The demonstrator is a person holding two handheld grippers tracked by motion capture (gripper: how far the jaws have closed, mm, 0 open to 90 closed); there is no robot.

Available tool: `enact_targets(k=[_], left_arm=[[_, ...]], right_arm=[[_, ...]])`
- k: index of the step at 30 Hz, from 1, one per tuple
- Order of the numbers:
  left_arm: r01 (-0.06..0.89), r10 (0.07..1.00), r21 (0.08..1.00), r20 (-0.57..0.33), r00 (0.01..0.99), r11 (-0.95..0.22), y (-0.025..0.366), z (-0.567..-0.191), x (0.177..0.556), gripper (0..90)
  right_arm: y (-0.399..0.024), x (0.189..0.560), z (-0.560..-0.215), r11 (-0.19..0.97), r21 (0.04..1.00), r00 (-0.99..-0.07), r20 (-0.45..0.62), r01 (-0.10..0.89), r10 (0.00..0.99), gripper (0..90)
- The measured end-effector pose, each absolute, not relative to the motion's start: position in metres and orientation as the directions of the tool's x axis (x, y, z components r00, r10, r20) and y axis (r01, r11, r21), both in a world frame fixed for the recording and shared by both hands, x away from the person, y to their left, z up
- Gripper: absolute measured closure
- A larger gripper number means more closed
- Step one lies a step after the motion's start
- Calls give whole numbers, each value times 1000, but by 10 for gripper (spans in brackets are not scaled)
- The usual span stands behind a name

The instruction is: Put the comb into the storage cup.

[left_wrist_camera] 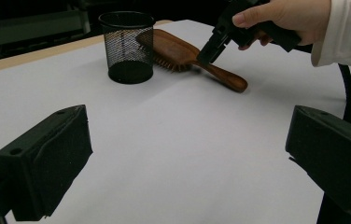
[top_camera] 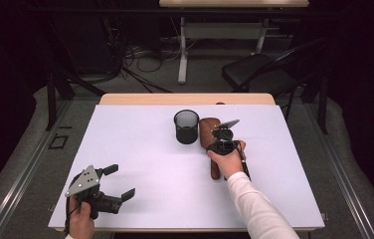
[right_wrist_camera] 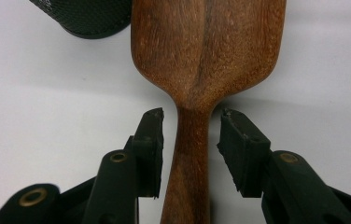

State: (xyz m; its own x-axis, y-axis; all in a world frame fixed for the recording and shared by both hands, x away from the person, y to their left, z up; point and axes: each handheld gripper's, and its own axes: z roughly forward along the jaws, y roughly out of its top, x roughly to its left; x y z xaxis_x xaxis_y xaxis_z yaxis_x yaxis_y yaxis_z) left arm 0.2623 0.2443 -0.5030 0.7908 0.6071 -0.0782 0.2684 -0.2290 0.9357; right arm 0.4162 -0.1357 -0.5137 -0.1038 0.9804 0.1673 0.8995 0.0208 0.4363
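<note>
A white sheet covers the wooden table, whose bare far edge shows as a tan strip at upper centre of the high view. Beyond it lie grey carpet, tangled cables, a black chair at upper right, and a second table's legs (the room is otherwise dark). Just right of centre, a wooden hairbrush lies bristles down beside a black mesh pen cup. The right gripper straddles the brush's handle near the neck, jaws narrowly apart, with slim gaps either side. The left gripper, lower left, hovers wide open with nothing between its jaws.
</note>
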Motion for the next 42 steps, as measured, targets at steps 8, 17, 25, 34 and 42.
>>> enact_targets(k=[8,17,25,34,42], left_arm=[[266,608,936,-75,791,-230,244,-503,262,3],[265,607,936,-74,792,-232,243,-503,262,3],[261,605,936,-70,793,-234,243,-504,262,3],[262,607,936,-69,792,-235,243,-504,262,3],[261,605,936,-68,793,-237,243,-504,263,3]], right_arm=[[-136,419,-518,9,414,-82,160,910,984,616],[-136,421,-520,3,381,-64,148,924,987,624],[-133,421,-523,-7,370,-57,162,929,985,643],[-132,422,-526,-28,340,-38,185,940,982,670],[-133,425,-528,-56,330,-12,202,942,979,692]])
